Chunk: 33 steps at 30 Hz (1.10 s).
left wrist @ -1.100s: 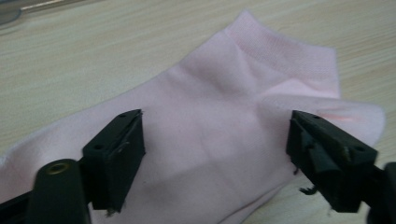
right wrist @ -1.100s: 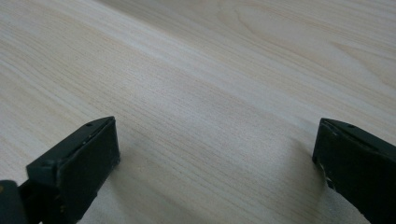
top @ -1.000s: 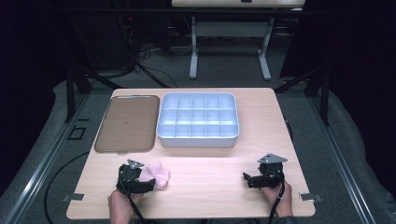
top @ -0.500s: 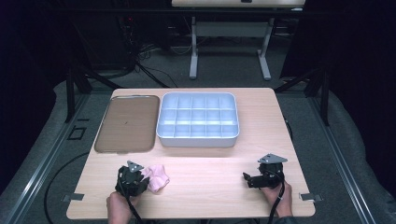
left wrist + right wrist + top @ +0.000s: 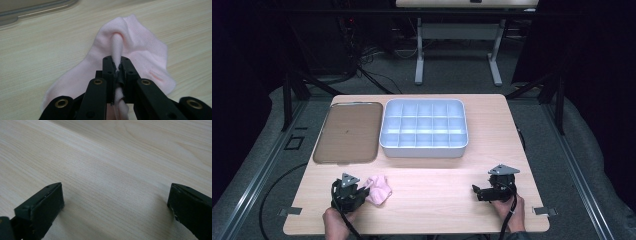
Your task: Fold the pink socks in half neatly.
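1. The left gripper [image 5: 362,192] sits near the worktop's [image 5: 437,185] near-left corner, held low by the person's left hand [image 5: 334,222], which comes in over the near edge with its wrist cut off by the frame.
2. Its jaws have just been closing and now pinch a raised fold of the pink sock [image 5: 130,47], with cloth bunched between the pads; they are nearly together.
3. The sock [image 5: 379,189] lies flat just right of that gripper, close to the near edge. In the left gripper view its long axis runs from the lower left to the upper right, with the rounded end pointing away from the gripper. Its near end is hidden under the jaws, so which end is the cuff is hard to tell.
4. A brown tray [image 5: 346,132] lies by the far-left edge, and a grey compartment box [image 5: 424,149] is just beside it at the far middle.
5. The right gripper [image 5: 475,190] rests near the near-right corner, pointing left across the worktop, in the right hand [image 5: 509,210].
6. Its jaws stand wide apart over bare wood [image 5: 112,182], holding nothing.
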{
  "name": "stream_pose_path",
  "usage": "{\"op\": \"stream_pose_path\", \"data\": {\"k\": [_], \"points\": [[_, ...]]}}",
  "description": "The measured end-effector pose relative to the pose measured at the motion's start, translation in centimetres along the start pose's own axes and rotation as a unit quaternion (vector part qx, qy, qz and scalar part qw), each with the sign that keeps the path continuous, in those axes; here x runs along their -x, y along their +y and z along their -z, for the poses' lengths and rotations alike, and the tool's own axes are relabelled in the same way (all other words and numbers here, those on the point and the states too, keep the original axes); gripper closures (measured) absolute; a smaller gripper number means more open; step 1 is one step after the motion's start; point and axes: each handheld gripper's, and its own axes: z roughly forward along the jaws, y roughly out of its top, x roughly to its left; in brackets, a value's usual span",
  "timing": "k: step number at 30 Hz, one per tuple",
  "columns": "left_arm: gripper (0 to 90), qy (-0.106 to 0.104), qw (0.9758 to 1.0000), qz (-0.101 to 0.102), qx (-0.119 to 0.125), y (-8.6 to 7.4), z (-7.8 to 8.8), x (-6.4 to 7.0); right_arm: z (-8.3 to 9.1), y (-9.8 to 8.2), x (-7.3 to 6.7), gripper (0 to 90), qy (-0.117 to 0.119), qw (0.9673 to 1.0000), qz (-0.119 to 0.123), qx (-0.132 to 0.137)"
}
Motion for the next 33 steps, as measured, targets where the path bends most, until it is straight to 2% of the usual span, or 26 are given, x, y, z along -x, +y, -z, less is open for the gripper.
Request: {"op": "stream_pose_path", "data": {"k": [2,6,14,23,29,33], "points": [[83.8,-0.005,1.0,-0.002,0.002,0.2,0.2,0.2,0.0,0.0,0.0,0.0,0.0,1.0,0.0,0.0],[83.6,-0.018,0.9995,-0.008,0.023,1.1,1.4,1.0,0.0,0.0,0.0,0.0,-0.001,1.0,-0.001,0.001],[83.7,-0.05,0.997,-0.037,0.045,2.9,3.1,3.5,0.0,0.0,0.0,0.0,-0.003,1.0,-0.001,0.0],[83.7,-0.069,0.9945,-0.059,0.051,3.9,3.2,5.7,0.0,0.0,0.0,0.0,-0.002,1.0,-0.001,0.0],[83.7,-0.084,0.992,-0.072,0.061,4.9,3.4,7.0,0.0,0.0,0.0,0.0,-0.002,1.0,-0.002,0.0],[83.7,-0.097,0.9902,-0.079,0.063,5.4,2.9,8.1,0.0,0.0,0.0,0.0,-0.002,1.0,-0.001,0.0]]}}
